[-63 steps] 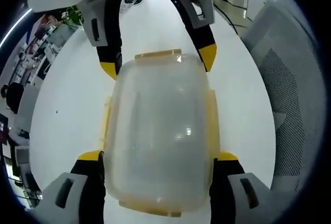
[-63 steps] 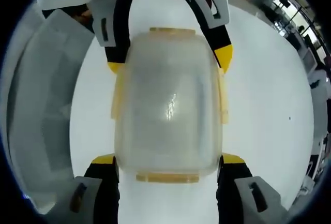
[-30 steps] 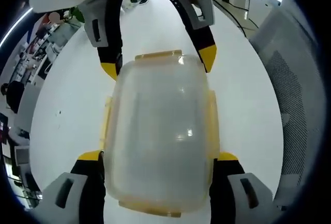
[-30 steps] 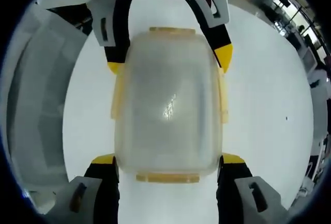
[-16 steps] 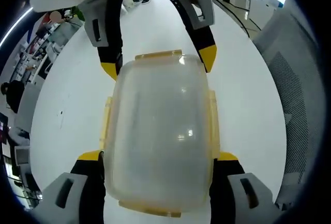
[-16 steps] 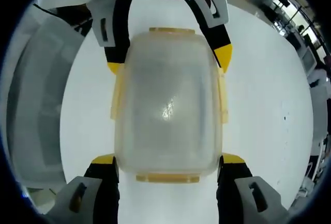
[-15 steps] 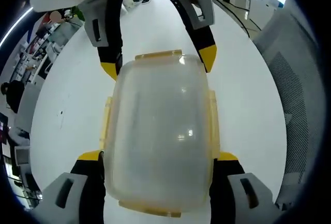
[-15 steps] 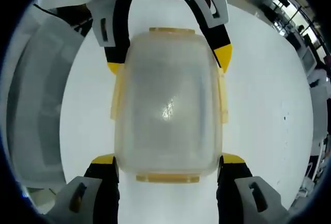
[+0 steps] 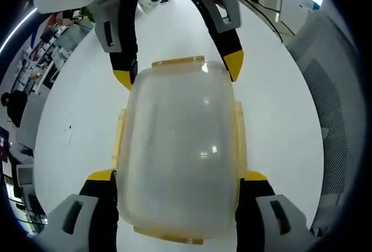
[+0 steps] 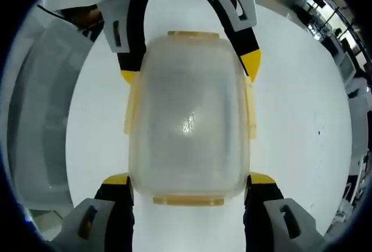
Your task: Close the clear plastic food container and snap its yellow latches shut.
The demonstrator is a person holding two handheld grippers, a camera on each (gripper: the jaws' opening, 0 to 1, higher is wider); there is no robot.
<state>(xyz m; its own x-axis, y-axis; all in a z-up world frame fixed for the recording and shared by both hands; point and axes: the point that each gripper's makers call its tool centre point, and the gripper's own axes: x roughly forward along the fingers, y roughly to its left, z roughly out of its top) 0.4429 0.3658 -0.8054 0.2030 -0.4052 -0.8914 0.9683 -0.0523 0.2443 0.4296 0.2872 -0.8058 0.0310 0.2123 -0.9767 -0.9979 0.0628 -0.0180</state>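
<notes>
The clear plastic container (image 9: 177, 147) with its lid on is held over the white table between both grippers. Yellow latches (image 9: 238, 130) lie along its sides and ends. My left gripper (image 9: 178, 176) is shut on the near end, one yellow-tipped jaw on each long side. My right gripper (image 9: 178, 71) comes in from the top of the left gripper view and clamps the far end. In the right gripper view the container (image 10: 189, 118) sits the same way: right gripper (image 10: 189, 179) at the near end, left gripper (image 10: 190, 70) at the far end.
The white table (image 9: 75, 124) spreads beneath the container. A grey mesh chair (image 9: 331, 118) stands past the table's edge, and the right gripper view has it (image 10: 40, 106) on the left. Office desks and screens (image 10: 343, 60) lie further off.
The chair and table behind have drifted slightly in both views, while the container stays fixed between the jaws. Both grips are unchanged.
</notes>
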